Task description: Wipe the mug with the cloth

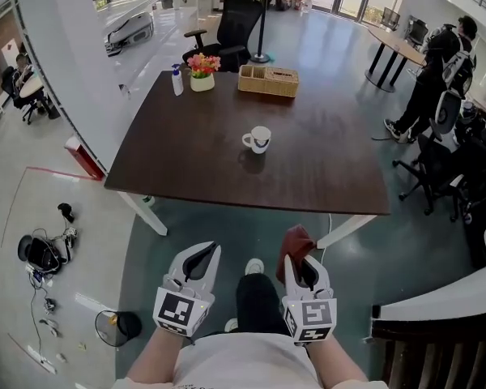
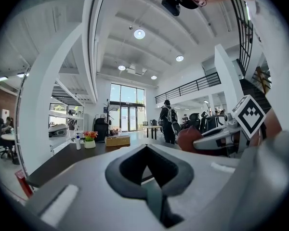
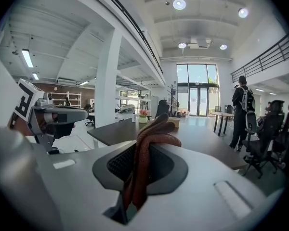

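A white mug stands upright near the middle of the dark brown table, handle to the left. Both grippers are held low in front of the table's near edge, well short of the mug. My right gripper is shut on a dark red cloth, which bunches up between its jaws. My left gripper has its jaws closed together with nothing in them. The mug is not visible in either gripper view.
At the table's far edge stand a spray bottle, a flower pot and a wicker box. An office chair is behind the table. A person stands at the right near chairs and a desk. Clutter and cables lie on the floor at left.
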The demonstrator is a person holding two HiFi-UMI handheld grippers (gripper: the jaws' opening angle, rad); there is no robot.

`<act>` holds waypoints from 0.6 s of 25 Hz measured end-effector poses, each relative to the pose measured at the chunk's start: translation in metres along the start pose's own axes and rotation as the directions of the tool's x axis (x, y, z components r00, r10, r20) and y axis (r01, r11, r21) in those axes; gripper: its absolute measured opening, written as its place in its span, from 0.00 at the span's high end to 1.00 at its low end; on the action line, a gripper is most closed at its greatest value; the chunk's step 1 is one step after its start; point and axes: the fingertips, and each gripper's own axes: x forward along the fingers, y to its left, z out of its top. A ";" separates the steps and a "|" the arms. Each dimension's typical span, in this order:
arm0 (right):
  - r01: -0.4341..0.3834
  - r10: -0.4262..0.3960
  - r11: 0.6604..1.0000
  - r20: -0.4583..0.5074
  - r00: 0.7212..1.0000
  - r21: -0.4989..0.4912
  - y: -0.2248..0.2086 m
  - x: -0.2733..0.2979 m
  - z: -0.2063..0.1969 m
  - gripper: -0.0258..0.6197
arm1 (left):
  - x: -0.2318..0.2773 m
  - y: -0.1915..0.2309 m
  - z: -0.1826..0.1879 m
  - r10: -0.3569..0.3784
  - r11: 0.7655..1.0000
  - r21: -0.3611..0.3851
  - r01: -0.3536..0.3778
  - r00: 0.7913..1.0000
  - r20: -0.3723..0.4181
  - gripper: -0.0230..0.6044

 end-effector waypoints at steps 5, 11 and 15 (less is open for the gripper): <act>-0.016 0.017 0.999 -0.020 1.000 0.039 -0.032 0.054 0.002 0.84 | 0.049 0.019 -0.009 -0.005 1.000 -0.004 0.005 0.999 -0.032 0.96; -0.039 0.041 0.998 -0.037 0.998 0.059 -0.081 0.147 0.017 0.84 | 0.137 0.071 -0.014 0.017 0.999 -0.035 -0.020 0.997 -0.079 0.96; -0.078 0.082 0.995 -0.052 0.995 0.067 -0.111 0.206 0.026 0.84 | 0.199 0.099 -0.021 0.011 1.000 -0.018 -0.013 0.994 -0.108 0.96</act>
